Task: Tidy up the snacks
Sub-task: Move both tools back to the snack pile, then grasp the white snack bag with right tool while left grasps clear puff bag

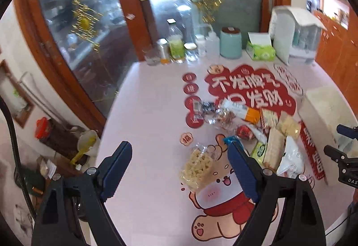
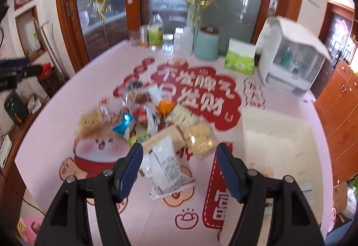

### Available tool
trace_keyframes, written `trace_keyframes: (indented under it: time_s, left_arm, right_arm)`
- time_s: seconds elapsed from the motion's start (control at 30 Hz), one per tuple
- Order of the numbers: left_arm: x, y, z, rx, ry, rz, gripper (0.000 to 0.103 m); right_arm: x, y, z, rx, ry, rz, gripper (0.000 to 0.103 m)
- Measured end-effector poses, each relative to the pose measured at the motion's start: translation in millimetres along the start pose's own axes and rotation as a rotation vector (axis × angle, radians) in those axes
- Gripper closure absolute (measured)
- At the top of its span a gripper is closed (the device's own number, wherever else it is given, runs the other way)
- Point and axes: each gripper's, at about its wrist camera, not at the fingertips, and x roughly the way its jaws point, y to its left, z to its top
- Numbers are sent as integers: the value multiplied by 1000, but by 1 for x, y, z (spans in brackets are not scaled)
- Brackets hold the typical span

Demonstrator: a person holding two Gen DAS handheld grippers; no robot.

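The table (image 2: 67, 111) was covered by a pink printed cloth (image 1: 152, 111). A heap of snack packets (image 2: 161, 125) lay at its centre, a shallow white box (image 2: 275, 134) beside them. Bottles (image 2: 155, 32), a teal canister (image 2: 207, 43), a tissue box (image 2: 240, 59) and a white container (image 2: 290, 62) stood along the far edge.

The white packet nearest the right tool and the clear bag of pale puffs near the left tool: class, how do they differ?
The white packet is opaque with printed text; the clear bag of puffs shows its contents. The white packet looks flat, while the clear bag looks bulgy. The white packet lies at the pile's near edge; the clear bag lies apart on the left. Both rest on the pink table, ungrasped.
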Motion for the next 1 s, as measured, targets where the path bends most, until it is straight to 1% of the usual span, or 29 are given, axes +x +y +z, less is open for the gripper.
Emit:
trace_keyframes:
  time_s: [0.13, 0.2, 0.3, 0.37, 0.43, 0.63, 0.8, 0.83, 0.87, 0.9, 0.93, 0.97, 1.0]
  left_arm:
    - [53, -2, -6, 47, 110, -80, 16]
    - [82, -5, -12, 79, 170, -127, 17]
    - [118, -15, -26, 112, 252, -168, 17]
    - [144, -21, -38, 126, 322, -188, 17]
    - [162, -24, -46, 129, 359, -205, 17]
    - [198, -27, -57, 114, 428, -210, 17]
    - [214, -26, -62, 90, 456, -209, 17]
    - [216, -26, -62, 88, 459, -210, 20]
    - [218, -27, -63, 93, 464, -212, 26]
    - [219, -26, -63, 92, 463, -212, 28]
    - [218, -26, -62, 83, 456, -214, 33]
    - [218, -25, -62, 77, 452, -209, 37]
    - [218, -24, -62, 70, 452, -206, 38]
  right_arm:
    - [32, 4, -16, -24, 87, 25, 35]
    - [48, 7, -24, -40, 131, 21, 35]
    - [71, 11, -33, -63, 184, 15, 35]
    - [85, 13, -38, -73, 216, 13, 35]
    - [98, 15, -41, -80, 242, 27, 35]
    - [122, 26, -44, -119, 290, 47, 35]
    - [136, 28, -44, -100, 314, 52, 35]
    - [138, 27, -44, -88, 317, 57, 35]
    - [140, 26, -44, -79, 319, 63, 35]
    - [141, 24, -44, -66, 324, 71, 35]
    - [143, 22, -45, -46, 335, 77, 39]
    - [145, 20, -45, -29, 340, 81, 40]
    - [145, 17, -45, -9, 340, 88, 42]
